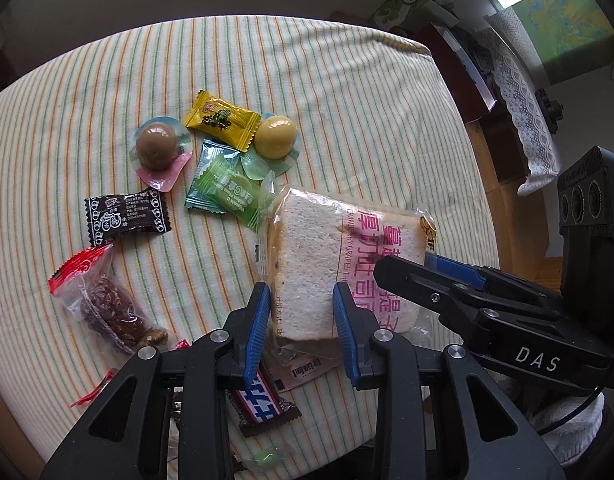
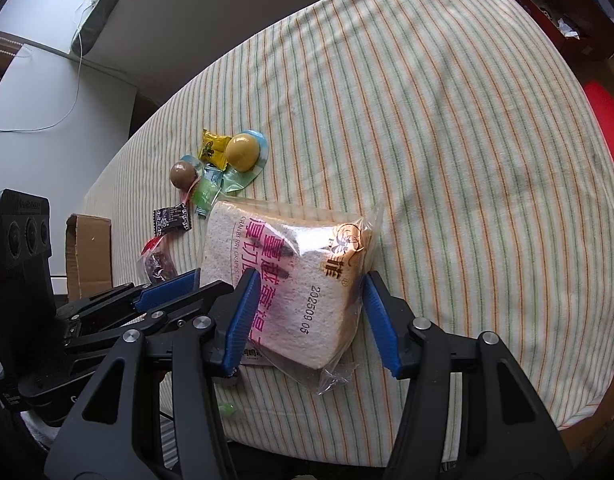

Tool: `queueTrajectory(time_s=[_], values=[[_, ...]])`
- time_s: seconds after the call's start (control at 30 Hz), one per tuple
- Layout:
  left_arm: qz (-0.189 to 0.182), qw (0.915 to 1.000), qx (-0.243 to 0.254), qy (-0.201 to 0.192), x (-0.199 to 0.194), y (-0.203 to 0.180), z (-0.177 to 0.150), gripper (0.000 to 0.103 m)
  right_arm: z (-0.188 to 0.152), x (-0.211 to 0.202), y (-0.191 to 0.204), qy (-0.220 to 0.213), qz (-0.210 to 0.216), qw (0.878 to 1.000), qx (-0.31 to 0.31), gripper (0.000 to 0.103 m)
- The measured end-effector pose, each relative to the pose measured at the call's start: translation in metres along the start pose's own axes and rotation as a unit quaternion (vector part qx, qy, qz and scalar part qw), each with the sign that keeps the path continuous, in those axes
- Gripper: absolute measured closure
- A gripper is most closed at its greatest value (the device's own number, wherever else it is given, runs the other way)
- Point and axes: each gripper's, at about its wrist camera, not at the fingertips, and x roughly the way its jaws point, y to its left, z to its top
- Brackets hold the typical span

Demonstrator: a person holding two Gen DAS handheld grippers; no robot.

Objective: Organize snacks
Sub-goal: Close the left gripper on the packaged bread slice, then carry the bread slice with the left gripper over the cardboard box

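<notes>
A clear bag of sliced bread [image 1: 307,256] [image 2: 283,264] with pink print lies on the striped tablecloth [image 1: 347,100]. My left gripper [image 1: 301,292] is shut on its near left edge, blue pads pressing both sides. My right gripper [image 2: 311,280] is closed on the bag's right end, one pad against each side. Each gripper also shows in the other's view: right gripper [image 1: 427,268], left gripper [image 2: 179,280]. Beyond the bread lie a brown jelly ball [image 1: 157,150], a yellow jelly ball [image 1: 275,138], a yellow candy [image 1: 223,118], a green candy [image 1: 227,190] and a black candy [image 1: 127,216].
A red-sealed date bar [image 1: 107,308], a Snickers bar [image 1: 263,400] and a small green sweet [image 1: 265,458] lie near the front edge. A cardboard box [image 2: 89,252] stands off the table's left side. Shelves with lace cloth [image 1: 519,112] are at the right.
</notes>
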Motion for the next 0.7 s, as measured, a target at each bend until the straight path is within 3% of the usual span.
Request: queueTrajectory(time_s=[0.33,0.7], values=[[-0.008,0.9994,-0.003,-0.033,-0.025,-0.007,-0.006,0.074,0.000,-0.028,0.013,-0.018,-0.001,1.000,-0.019,0.047],[0.000,0.9947,-0.037,-0.096,-0.086,0.025,-0.019,0.074,0.006,-0.047,0.087,-0.038,0.021,0.995,-0.087,0.047]])
